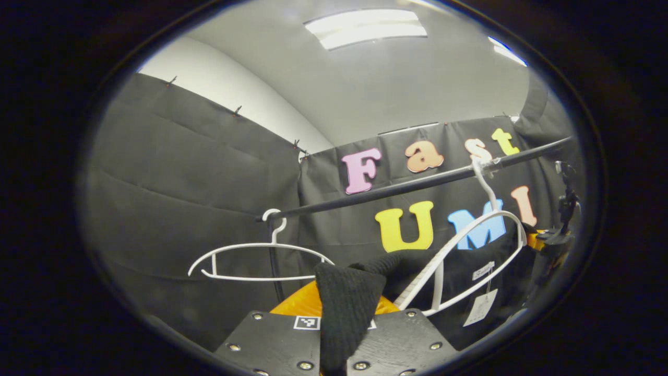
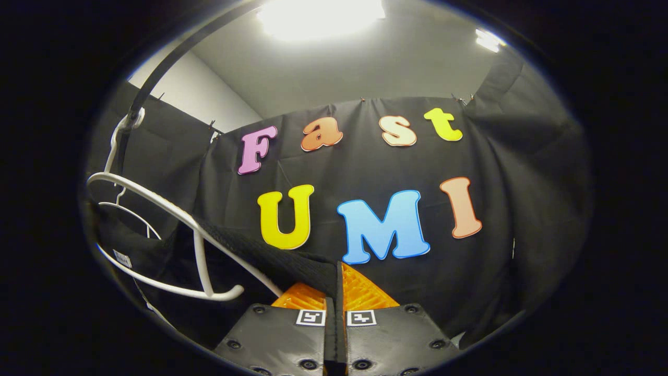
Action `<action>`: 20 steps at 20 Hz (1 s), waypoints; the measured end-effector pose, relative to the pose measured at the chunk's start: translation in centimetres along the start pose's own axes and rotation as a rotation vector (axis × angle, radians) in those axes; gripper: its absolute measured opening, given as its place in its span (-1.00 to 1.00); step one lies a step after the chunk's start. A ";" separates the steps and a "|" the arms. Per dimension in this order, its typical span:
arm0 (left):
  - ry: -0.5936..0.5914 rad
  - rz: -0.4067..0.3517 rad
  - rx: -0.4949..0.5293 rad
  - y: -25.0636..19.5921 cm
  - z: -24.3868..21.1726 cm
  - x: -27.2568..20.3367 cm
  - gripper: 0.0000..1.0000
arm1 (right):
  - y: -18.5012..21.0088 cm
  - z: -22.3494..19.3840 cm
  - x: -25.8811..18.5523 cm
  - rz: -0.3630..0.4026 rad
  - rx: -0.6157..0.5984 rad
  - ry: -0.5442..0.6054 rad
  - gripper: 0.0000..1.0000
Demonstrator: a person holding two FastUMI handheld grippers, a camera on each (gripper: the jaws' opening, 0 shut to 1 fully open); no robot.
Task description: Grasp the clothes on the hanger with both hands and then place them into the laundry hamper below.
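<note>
- Left tool (image 1: 342, 334): we pinch a black garment (image 1: 347, 303) fold below the rail (image 1: 417, 185).
- Right tool (image 2: 334, 313): we pinch its taut edge (image 2: 271, 256) beside the white hanger (image 2: 172, 214) on that rail.

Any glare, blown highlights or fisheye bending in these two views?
Right gripper view: the ceiling light is blown out white, and the rail bows strongly near the edge. Left gripper view: the ceiling panel keeps its outline; the rail bends mildly.

Your black knit garment (image 1: 347, 308) hung half off the tilted white hanger (image 1: 469, 250), stretched taut, paper tags dangling below it.
</note>
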State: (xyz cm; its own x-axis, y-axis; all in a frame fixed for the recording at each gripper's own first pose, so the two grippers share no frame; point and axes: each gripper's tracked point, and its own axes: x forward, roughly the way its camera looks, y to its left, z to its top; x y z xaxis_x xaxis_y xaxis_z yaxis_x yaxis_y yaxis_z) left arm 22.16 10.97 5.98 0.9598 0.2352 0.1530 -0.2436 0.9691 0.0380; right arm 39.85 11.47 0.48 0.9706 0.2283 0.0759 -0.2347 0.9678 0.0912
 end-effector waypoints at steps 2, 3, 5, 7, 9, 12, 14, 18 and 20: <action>0.000 -0.016 -0.015 -0.1 -0.2 0.1 -0.92 | 0.4 -0.9 -0.1 0.016 0.033 0.029 -0.99; 0.002 -0.023 -0.026 -0.1 -0.3 0.1 -0.92 | 0.6 -1.1 -0.1 0.027 0.051 0.041 -0.99; 0.012 -0.036 -0.050 0.1 -1.0 0.4 -0.92 | 1.2 -1.9 -0.1 0.054 0.093 0.081 -0.99; 0.025 -0.047 -0.075 0.2 -1.5 0.2 -0.94 | 1.0 -2.6 -0.7 0.063 0.124 0.116 -0.99; 0.043 -0.048 -0.076 1.3 -2.3 -0.3 -0.92 | 1.1 -3.1 -0.8 0.066 0.127 0.142 -0.99; 0.069 -0.046 -0.078 2.1 -3.8 -1.7 -0.92 | 1.5 -5.1 -1.4 0.077 0.133 0.200 -0.99; 0.081 -0.049 -0.073 2.0 -4.8 -2.2 -0.92 | 1.2 -6.6 -2.0 0.068 0.132 0.243 -0.99; 0.118 -0.065 -0.055 0.8 -7.5 -3.2 -0.92 | 0.9 -9.7 -3.7 0.063 0.136 0.315 -0.98; 0.128 -0.064 -0.046 0.7 -8.1 -4.1 -0.92 | 0.7 -10.3 -4.7 0.061 0.113 0.317 -0.98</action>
State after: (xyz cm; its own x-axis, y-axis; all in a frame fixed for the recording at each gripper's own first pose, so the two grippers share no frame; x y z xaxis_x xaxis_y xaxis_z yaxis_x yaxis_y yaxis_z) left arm 19.14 11.26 -2.58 0.9839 0.1771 0.0241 -0.1771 0.9842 -0.0018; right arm 35.62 12.17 -10.00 0.9185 0.3242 -0.2264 -0.2798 0.9374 0.2072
